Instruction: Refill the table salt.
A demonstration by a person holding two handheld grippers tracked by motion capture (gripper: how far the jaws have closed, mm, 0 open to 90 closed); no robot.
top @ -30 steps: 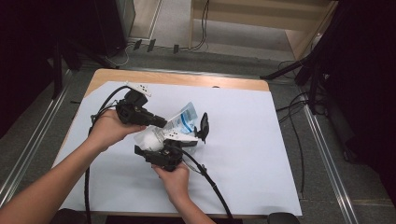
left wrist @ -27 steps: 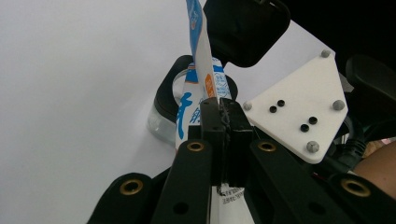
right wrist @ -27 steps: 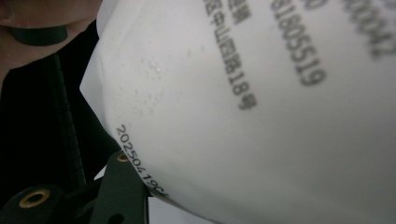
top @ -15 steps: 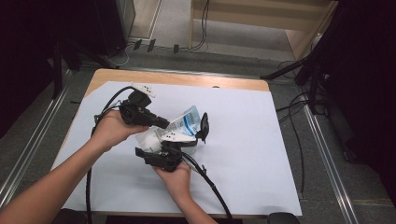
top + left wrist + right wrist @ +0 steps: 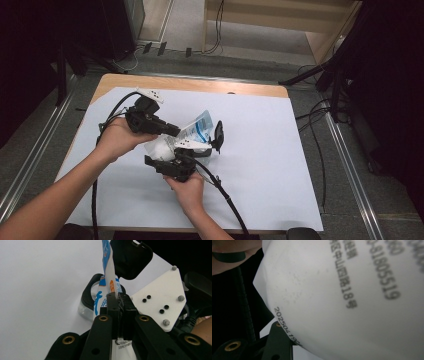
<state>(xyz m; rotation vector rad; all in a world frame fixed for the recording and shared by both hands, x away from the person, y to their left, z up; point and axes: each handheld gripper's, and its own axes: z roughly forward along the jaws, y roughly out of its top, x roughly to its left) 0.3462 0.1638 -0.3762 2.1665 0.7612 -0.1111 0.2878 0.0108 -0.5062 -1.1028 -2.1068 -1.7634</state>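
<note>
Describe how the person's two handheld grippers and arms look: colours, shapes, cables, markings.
Both grippers are black. The left gripper has brass-coloured rivets on its jaw links. The right gripper carries a pale three-cornered plate with grey studs and black dots. The left has a small white plate too. A black cable trails from each. The forearms are bare, no sleeves in sight.

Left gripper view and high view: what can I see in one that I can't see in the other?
The left gripper view alone shows the left gripper's jaws shut tight on the pouch's thin edge, with a clear round thing lying behind it. The high view alone shows the whole table, both hands and the floor around it. Both show the blue-and-white pouch and the grey three-cornered plate on the right gripper.
</note>
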